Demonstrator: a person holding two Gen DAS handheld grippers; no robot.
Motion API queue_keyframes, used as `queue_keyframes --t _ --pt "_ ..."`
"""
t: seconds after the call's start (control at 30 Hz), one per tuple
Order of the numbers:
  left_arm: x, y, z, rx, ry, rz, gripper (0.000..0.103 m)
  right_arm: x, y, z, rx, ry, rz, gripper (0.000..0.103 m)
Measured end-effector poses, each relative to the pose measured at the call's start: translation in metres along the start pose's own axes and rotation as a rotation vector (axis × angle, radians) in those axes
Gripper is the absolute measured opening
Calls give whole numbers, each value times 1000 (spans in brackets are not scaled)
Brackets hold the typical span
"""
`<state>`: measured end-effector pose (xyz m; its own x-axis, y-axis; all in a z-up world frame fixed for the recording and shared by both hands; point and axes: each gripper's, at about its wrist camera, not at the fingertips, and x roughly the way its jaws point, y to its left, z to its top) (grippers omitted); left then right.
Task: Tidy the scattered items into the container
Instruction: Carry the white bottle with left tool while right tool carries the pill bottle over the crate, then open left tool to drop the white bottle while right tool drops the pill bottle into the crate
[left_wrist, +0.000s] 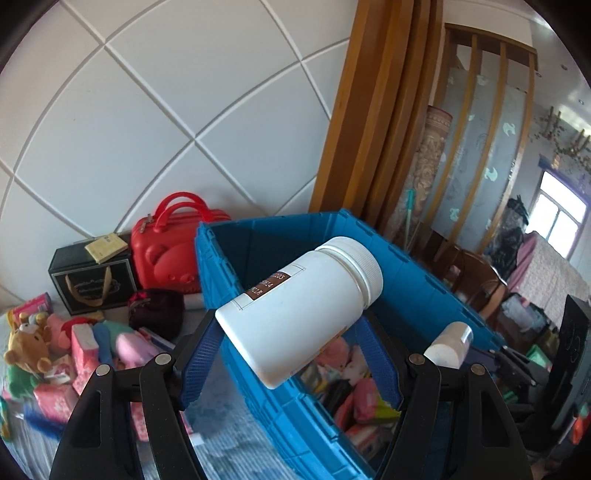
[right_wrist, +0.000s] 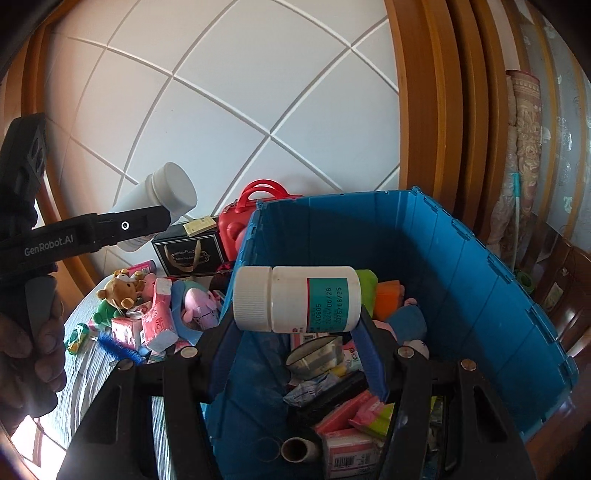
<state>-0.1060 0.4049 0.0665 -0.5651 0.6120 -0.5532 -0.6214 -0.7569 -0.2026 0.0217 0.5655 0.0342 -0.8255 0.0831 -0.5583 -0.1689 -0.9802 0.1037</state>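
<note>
My left gripper (left_wrist: 291, 350) is shut on a white jar with a brown label (left_wrist: 301, 312), held tilted over the near rim of the blue crate (left_wrist: 424, 280). This jar also shows in the right wrist view (right_wrist: 162, 199), clamped by the left gripper's black fingers (right_wrist: 140, 223). My right gripper (right_wrist: 295, 332) is shut on a white bottle with a teal label (right_wrist: 299, 299), held sideways above the blue crate (right_wrist: 480, 277). That bottle's base shows in the left wrist view (left_wrist: 448, 347). The crate holds several packets and soft toys.
Scattered plush toys (right_wrist: 120, 291), pink tissue packs (right_wrist: 159, 321) and a blue brush (right_wrist: 118, 349) lie on the table left of the crate. A red case (left_wrist: 166, 251) and a black gift box (left_wrist: 92, 280) stand by the wall behind. A cardboard tube (right_wrist: 295, 448) lies in the crate.
</note>
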Motion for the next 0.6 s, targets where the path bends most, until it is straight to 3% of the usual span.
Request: queue_keyframes --t 0.6 --pt "82 -105 14 139 98 -157 73 -6 -84 -20 151 16 -130 58"
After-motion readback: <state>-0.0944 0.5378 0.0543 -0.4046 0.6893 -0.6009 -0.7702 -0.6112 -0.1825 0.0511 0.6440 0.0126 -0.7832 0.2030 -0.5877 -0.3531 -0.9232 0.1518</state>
